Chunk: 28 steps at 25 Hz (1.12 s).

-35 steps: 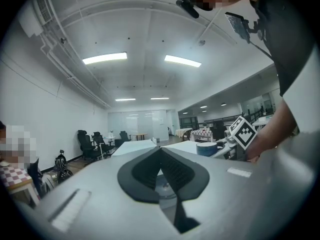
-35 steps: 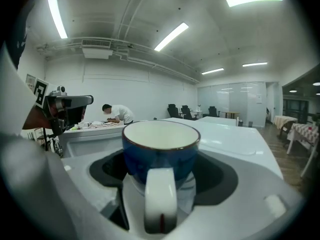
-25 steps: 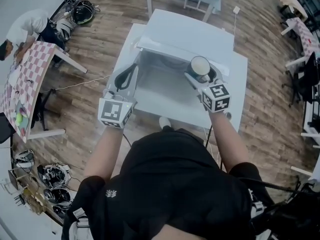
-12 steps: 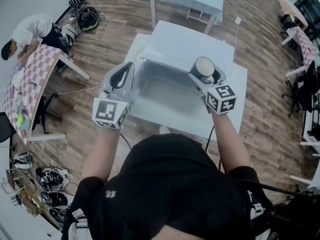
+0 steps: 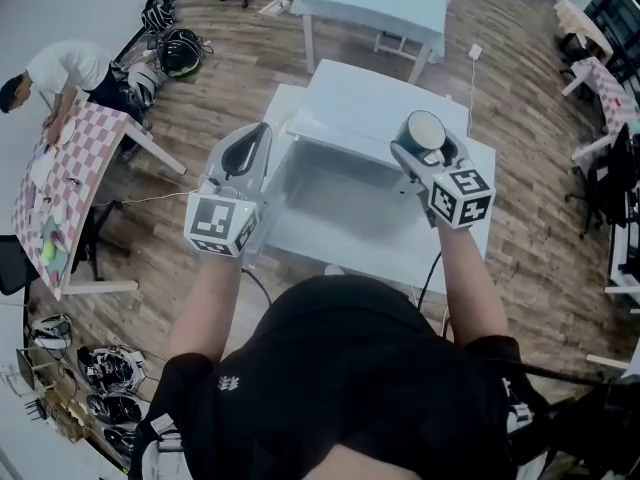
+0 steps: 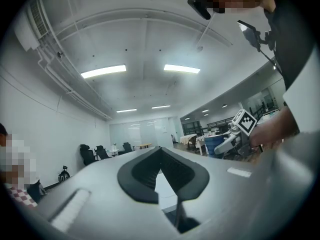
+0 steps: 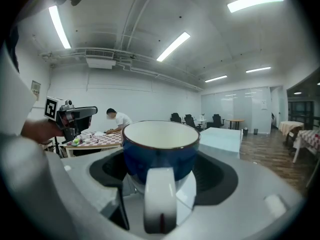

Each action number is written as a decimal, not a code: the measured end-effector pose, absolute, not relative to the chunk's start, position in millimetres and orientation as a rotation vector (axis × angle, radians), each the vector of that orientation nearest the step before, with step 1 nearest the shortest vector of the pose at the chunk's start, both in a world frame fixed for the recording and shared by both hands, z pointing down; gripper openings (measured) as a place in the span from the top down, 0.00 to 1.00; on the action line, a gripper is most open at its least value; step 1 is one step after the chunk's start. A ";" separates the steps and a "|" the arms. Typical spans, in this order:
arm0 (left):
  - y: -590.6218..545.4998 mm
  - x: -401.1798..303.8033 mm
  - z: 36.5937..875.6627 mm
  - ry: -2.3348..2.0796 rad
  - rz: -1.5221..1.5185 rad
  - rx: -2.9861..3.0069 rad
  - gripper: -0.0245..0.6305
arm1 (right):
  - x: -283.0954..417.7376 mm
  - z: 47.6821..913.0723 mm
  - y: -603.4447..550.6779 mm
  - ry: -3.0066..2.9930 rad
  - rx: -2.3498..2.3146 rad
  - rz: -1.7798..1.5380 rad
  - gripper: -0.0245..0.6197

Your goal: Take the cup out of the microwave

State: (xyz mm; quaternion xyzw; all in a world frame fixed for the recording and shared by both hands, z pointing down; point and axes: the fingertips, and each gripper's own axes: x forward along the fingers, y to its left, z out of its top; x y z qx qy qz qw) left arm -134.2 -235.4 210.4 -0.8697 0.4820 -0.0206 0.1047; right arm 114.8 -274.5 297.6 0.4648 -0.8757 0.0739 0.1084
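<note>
Both grippers sit higher against the microwave (image 5: pixel 385 90) than a second ago, and the cup (image 5: pixel 424 128), which was then down by the right side of the open cavity (image 5: pixel 335 183), is now out of it.

On the left, the left gripper (image 5: pixel 250 146) is raised beside the microwave's left edge. Its own view has the dark pads (image 6: pixel 145 171) meeting at their tips with nothing between them – jaws together, empty, aimed up at the ceiling lights.

On the right, the right gripper (image 5: pixel 430 148) is clamped on the cup, one jaw on each side of its body. In the head view the cup shows over the right end of the microwave's top; in the right gripper view only open room surrounds it.

Seen from there, the cup (image 7: pixel 159 144) is deep blue outside and white inside with a dark rim. Its white handle (image 7: pixel 160 204) points straight back along the gripper toward the person. It stands upright – mouth up, its axis running from base to rim.
</note>
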 end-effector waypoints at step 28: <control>-244.1 -136.2 212.6 1.374 -0.073 -2.610 0.95 | 116.7 302.0 -273.0 -2.553 1.452 0.192 0.35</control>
